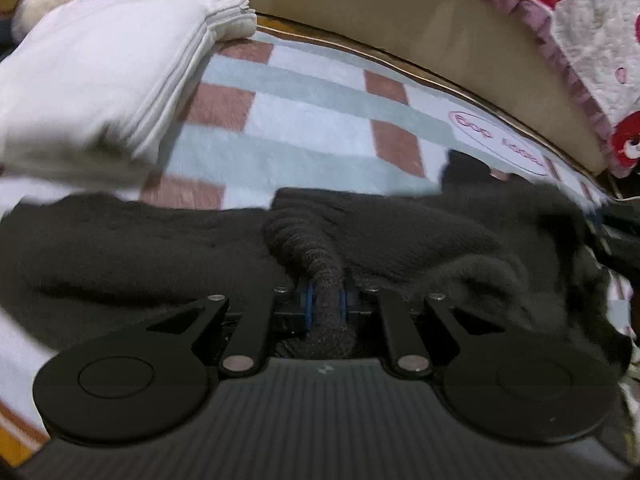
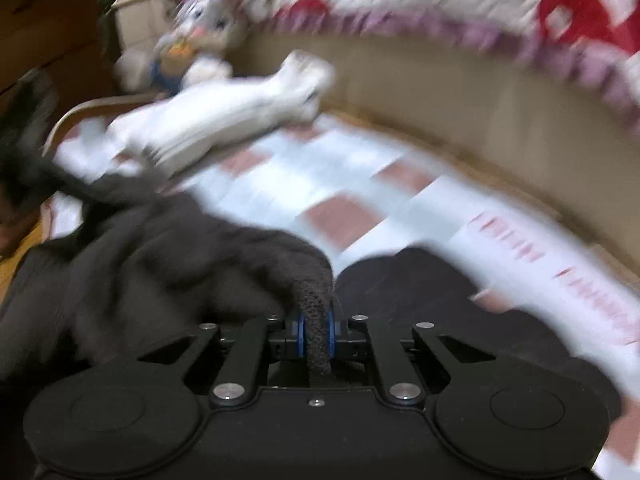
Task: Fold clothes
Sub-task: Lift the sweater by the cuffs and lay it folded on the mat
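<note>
pink oval label on checked blanket, partly legible "bop"

Bedroom — checked blanket, plush toy

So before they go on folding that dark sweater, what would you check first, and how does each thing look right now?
1. Left gripper has a firm hold: ok, shut on a bunched fold of the sweater.
2. Right gripper has a firm hold: ok, shut on a fold of the sweater.
3. Blanket beyond the sweater is free to fold onto: ok, bare checks show.
4. White stack is out of the way: ok, it sits off to the left, apart from the sweater.
5. Sweater lies flat: not ok, it is rumpled.
6. Which edges are held: cannot tell, the right view is blurred.
</note>
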A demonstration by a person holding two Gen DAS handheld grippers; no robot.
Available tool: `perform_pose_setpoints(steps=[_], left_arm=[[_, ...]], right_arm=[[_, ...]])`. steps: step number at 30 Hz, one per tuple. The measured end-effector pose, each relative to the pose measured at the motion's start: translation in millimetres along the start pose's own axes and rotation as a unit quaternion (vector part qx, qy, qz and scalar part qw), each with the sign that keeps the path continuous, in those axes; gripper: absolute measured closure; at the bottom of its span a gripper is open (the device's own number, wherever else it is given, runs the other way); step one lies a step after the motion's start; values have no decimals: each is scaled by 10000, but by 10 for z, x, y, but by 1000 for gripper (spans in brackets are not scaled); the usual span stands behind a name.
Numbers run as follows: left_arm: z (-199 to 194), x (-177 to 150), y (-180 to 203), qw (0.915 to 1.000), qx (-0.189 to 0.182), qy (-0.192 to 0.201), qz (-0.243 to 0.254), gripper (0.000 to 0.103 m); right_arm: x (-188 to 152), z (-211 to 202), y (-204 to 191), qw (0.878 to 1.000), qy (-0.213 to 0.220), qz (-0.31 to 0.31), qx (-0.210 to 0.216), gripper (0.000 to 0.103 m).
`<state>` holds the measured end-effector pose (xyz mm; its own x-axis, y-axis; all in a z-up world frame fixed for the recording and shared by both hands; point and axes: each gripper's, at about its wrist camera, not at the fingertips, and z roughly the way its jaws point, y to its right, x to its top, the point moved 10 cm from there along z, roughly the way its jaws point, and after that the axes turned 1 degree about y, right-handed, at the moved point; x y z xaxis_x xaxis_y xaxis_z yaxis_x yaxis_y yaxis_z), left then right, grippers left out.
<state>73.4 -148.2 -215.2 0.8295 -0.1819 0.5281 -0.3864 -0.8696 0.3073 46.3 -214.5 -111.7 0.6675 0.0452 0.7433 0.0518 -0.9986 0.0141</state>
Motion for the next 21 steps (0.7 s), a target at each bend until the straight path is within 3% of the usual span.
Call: perform_pose_setpoints(steps=[3,5,8,11,13,15,17,19,20,21], left_arm=[[-83,-106,0,9990,336,21,287,91],[-31,-126,-63,9985,486,-37,252,86],[42,-82,-172,9982,584,-47,-94,65],[86,62,-226,9979,508,157,-356,35],[229,91,-198,9988,302,17,-388,29],[417,62,-149,9987,159,-270,-402,31],[533,40,-89,9986,189,-379,-316,39],[527,61,-29,9988,72,-275,-409,64],[504,74,-13,9982,-27,-196,-572,82],[483,91,-8,9973,-95,-114,-723,91]], right_arm=[[-2,57,195,9982,-53,-94,-591,92],[-91,160,313,9975,-200,71,-676,92],[-204,254,424,9966,-360,234,-705,92],[-198,255,467,9962,-347,272,-754,92],[-179,233,448,9974,-236,381,-561,92],[-170,205,412,9985,-64,447,-316,92],[-167,191,477,9979,-16,491,-413,92],[-126,139,560,9964,130,629,-547,92],[-84,100,582,9956,248,662,-615,92],[-38,59,597,9947,373,680,-675,92]])
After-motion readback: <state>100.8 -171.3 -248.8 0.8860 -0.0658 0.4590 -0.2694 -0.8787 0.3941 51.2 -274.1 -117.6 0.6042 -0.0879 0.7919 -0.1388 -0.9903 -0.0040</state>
